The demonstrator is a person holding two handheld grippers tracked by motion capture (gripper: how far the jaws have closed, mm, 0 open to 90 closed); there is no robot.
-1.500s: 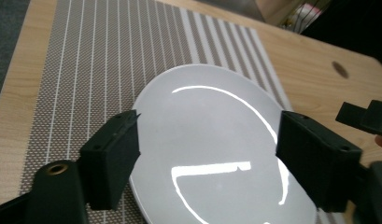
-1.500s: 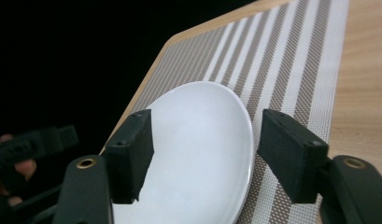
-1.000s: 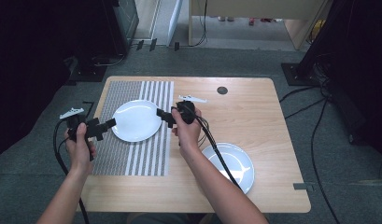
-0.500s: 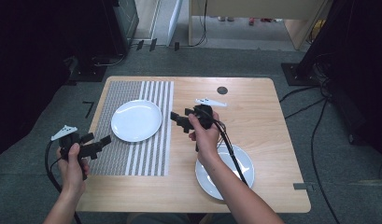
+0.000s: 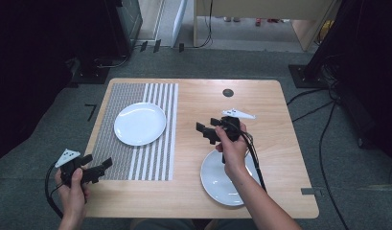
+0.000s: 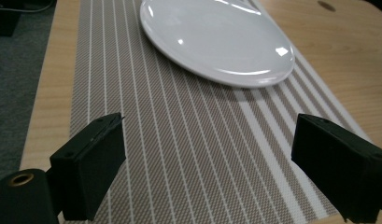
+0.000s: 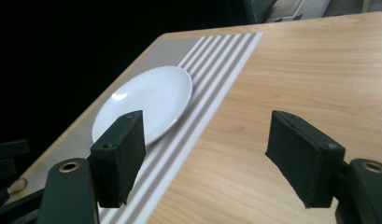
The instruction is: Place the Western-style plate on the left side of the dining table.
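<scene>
While both grippers hang clear of the crockery, the plate on the mat (image 5: pixel 139 123) lies flat on the striped placemat (image 5: pixel 136 158) at the table's left half, and neither tool touches it. The left gripper (image 5: pixel 98 167) sits at the near left corner of the wooden table (image 5: pixel 275 120), over the mat's near edge, jaws spread with nothing between them; in the left gripper view (image 6: pixel 207 172) only mat stripes fill the gap, and the plate (image 6: pixel 216 39) is cut off by the top edge of that picture. The right gripper (image 5: pixel 203 132) hovers above bare wood at mid-table, its jaws likewise parted and holding nothing (the right gripper view (image 7: pixel 205 158) shows wood grain between the two pads). Its jaws point toward the mat, and that view sees the plate (image 7: pixel 146 102) partly behind the left-hand pad. A second plate (image 5: pixel 217 179) rests near the front edge on the right, and the person's right hand (image 5: pixel 232 148) and forearm cover much of it. How high each gripper rides above the surface is hard to judge from above. Beyond the table's left side the room falls into darkness.
</scene>
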